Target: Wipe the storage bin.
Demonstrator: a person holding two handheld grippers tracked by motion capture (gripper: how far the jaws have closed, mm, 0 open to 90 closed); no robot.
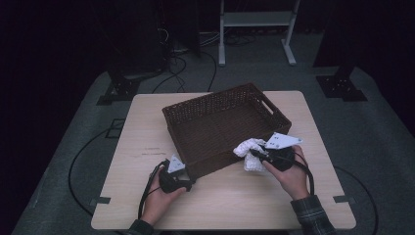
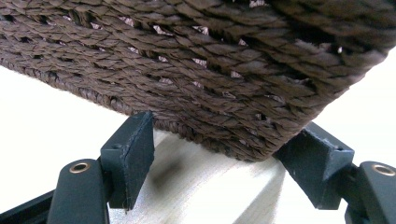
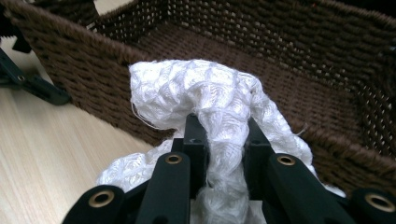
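Note:
A dark brown woven basket (image 1: 215, 100) stands at an angle on the light wooden table (image 1: 235, 200). My left gripper (image 1: 190, 176) is at its near left corner. In the left gripper view both pads (image 2: 135, 149) touch the basket's (image 2: 187, 60) lower corner, one on each side. My right gripper (image 1: 255, 153) is shut on a white knitted cloth (image 1: 248, 149) held at the basket's near right rim. In the right gripper view the cloth (image 3: 201, 88) bunches up out of the closed jaws of the gripper (image 3: 224, 135), in front of the basket wall (image 3: 93, 60). The inside of the basket holds nothing.
The table's front half (image 1: 230, 210) is bare wood around both hands. Beyond the table are dark stand bases (image 1: 120, 90), floor cables (image 1: 181, 63) and a white frame (image 1: 257, 19). The left gripper's body (image 3: 28, 79) shows at the far left of the right gripper view.

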